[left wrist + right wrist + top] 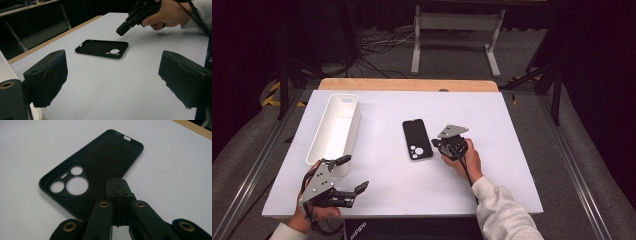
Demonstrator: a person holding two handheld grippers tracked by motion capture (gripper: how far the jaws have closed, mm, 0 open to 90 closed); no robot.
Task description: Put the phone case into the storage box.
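A black phone case (417, 139) lies open side up on the white table (387, 170), its camera cut-outs toward the person. My right gripper (435, 144) is just right of the case and points at it, jaws shut with nothing between them. In the right gripper view the closed jaw tips (117, 182) hang over the case's (100, 165) near long edge; whether they touch it I cannot tell. My left gripper (353, 173) stands open near the front left edge of the table, aimed across at the case (100, 48) and the right gripper (122, 29). Nothing is between the left gripper's (112, 77) jaws.
A long white tray (357, 125) with nothing in it stands lengthwise on the left of the table, just beyond the left gripper. A wooden strip (407, 84) runs along the far edge. Cables and a white stand (457, 22) are on the floor beyond.
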